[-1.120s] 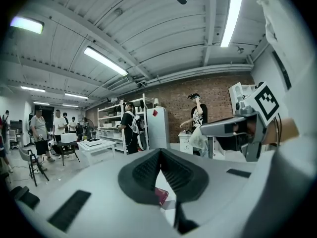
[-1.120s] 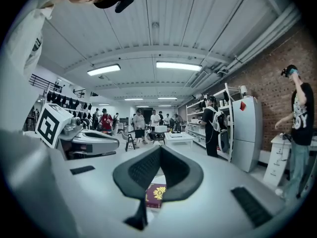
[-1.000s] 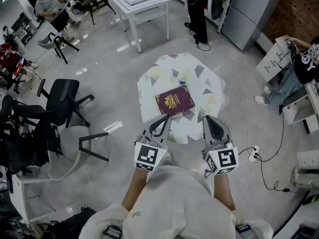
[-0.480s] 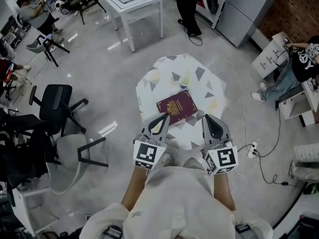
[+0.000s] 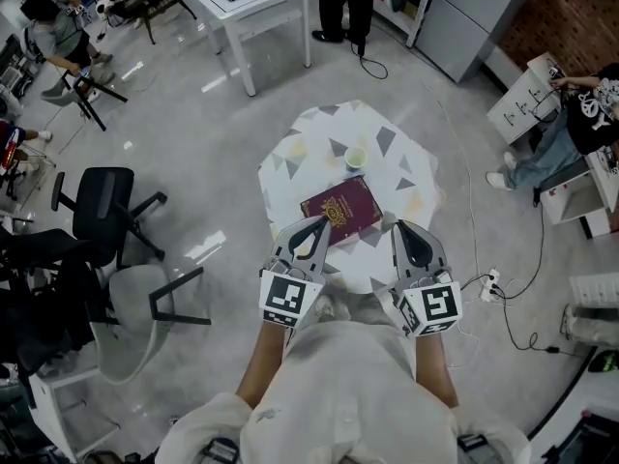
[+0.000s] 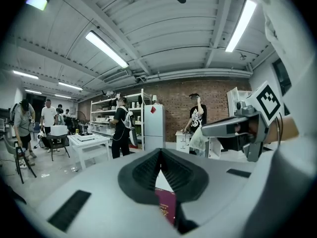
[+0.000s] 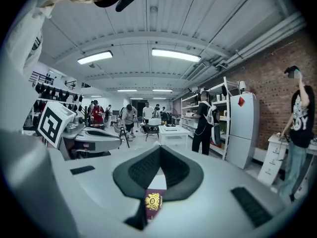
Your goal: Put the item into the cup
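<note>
Change over the last 1 s: the book (image 5: 340,211) has slid lower in the head view, closer to the jaws, and the far room has drifted off, so the person is walking up to the table (image 5: 290,167). Both grippers keep the same pose by the body. This reads as approach only, task not started.

The left gripper (image 5: 325,224) is pressed together with nothing between its jaws. The right gripper (image 5: 399,227) is the same, tips meeting, empty. Both sit short of the book's near edge.

The book is flat, rectangular and maroon with a gold crest, lying skewed. The cup (image 5: 356,157) is small, round and pale, upright just beyond the book's far corner. The cloth under the book is white with grey triangles. No smaller item near the book can be made out.
</note>
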Demonstrator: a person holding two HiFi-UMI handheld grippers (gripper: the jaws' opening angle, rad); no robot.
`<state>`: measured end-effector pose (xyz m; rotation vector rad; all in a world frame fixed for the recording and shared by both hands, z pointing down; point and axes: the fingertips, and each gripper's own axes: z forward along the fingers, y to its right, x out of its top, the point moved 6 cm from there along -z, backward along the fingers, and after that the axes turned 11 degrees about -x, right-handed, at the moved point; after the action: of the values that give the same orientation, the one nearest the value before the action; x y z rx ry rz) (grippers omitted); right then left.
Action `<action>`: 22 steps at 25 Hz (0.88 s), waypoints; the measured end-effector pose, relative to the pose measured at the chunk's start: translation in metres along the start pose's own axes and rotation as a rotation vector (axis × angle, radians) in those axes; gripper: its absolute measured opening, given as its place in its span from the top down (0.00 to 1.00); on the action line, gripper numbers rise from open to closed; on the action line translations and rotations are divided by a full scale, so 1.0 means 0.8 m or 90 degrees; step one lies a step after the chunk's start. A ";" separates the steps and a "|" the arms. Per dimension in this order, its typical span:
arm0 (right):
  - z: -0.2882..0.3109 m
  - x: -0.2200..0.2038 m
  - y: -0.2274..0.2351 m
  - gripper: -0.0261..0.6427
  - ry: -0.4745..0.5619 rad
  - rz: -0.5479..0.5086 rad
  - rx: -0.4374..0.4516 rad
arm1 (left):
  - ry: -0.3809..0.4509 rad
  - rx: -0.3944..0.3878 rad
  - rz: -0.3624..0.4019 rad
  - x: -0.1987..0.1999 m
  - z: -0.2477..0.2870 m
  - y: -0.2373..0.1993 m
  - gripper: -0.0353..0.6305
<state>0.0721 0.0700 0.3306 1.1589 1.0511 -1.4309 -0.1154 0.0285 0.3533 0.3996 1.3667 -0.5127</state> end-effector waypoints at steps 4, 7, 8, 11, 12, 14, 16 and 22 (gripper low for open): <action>0.024 0.004 0.012 0.95 0.004 0.003 0.012 | -0.005 0.009 0.003 0.007 0.017 -0.011 0.93; 0.042 0.008 0.024 0.95 0.011 0.007 0.023 | -0.010 0.017 0.010 0.011 0.034 -0.018 0.93; 0.047 0.007 0.029 0.95 0.010 0.009 0.027 | -0.012 0.021 0.011 0.012 0.040 -0.021 0.93; 0.065 0.005 0.044 0.95 0.006 0.014 0.043 | -0.016 0.035 0.010 0.017 0.058 -0.025 0.93; 0.071 0.006 0.050 0.95 0.006 0.014 0.048 | -0.017 0.039 0.010 0.018 0.064 -0.027 0.93; 0.084 0.007 0.062 0.95 0.008 0.015 0.060 | -0.021 0.049 0.010 0.021 0.078 -0.029 0.93; 0.096 0.008 0.074 0.95 0.008 0.017 0.072 | -0.025 0.060 0.009 0.023 0.092 -0.031 0.93; 0.131 0.010 0.108 0.95 0.004 0.024 0.113 | -0.041 0.097 0.002 0.031 0.126 -0.034 0.93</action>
<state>0.1426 -0.0467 0.3372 1.3031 0.9160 -1.5159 -0.0450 -0.0522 0.3464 0.5053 1.2693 -0.6248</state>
